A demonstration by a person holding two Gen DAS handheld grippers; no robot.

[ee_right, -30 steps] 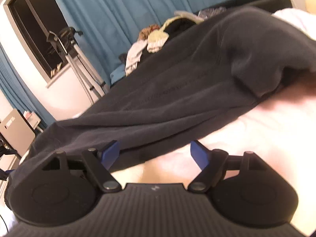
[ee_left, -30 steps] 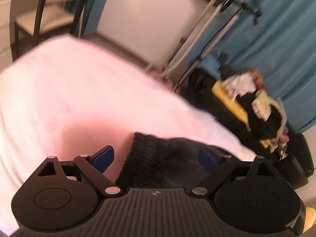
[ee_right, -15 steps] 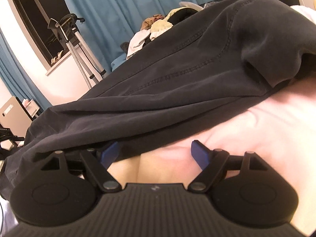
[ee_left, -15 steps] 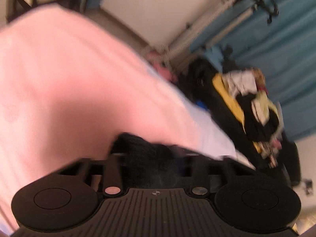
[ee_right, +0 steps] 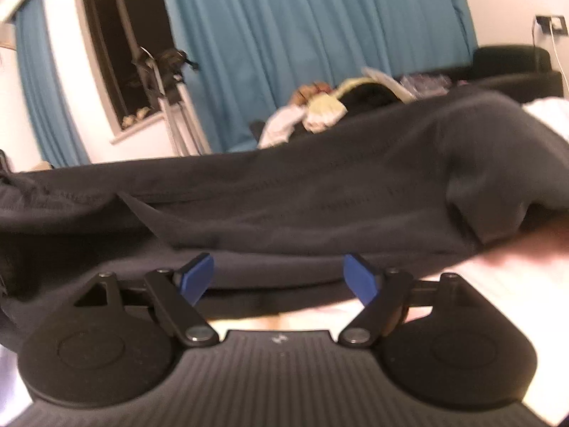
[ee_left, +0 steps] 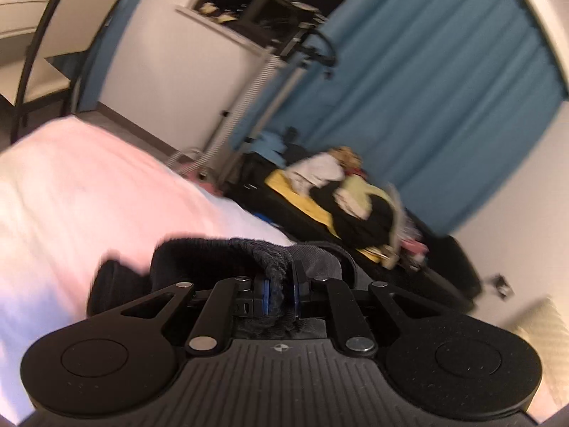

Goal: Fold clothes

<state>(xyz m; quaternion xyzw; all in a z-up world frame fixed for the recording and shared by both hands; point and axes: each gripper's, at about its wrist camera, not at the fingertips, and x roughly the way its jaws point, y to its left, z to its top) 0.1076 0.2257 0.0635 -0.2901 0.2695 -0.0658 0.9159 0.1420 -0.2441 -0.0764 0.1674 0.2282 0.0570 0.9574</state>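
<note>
Left wrist cam first: my left gripper (ee_left: 279, 293) has its two blue pads (ee_left: 264, 293) pinched tight on a bunched ribbed edge of the dark garment (ee_left: 213, 259), looks like a cuff or hem, and the knit bulges up between and over the fingers. That bit of cloth sits on the pink bedspread (ee_left: 89, 185), which fills the left side of the view. Past the bed edge there's one messy pile of clothes (ee_left: 341, 192) (white, yellow, black bits all jumbled, can't count the pieces) on something dark, one teal curtain (ee_left: 426, 89) behind it, one metal stand (ee_left: 249, 99) with tube legs, and one chair (ee_left: 53, 53) up in the top left corner. Right wrist cam: my right gripper (ee_right: 279, 277) is spread wide, two blue pads (ee_right: 195, 275) well apart with nothing pinched between them, though the lower edge of the same dark garment (ee_right: 320, 192) lies right across the gap at the fingertips. The garment stretches in one long band across the whole view, stitched seams visible, a fold flap hanging at the right end. A strip of pink bedspread (ee_right: 498, 267) shows under it on the right. Behind: teal curtains (ee_right: 302, 35), one dark window (ee_right: 117, 53), and the clothes pile (ee_right: 320, 110) again.
</note>
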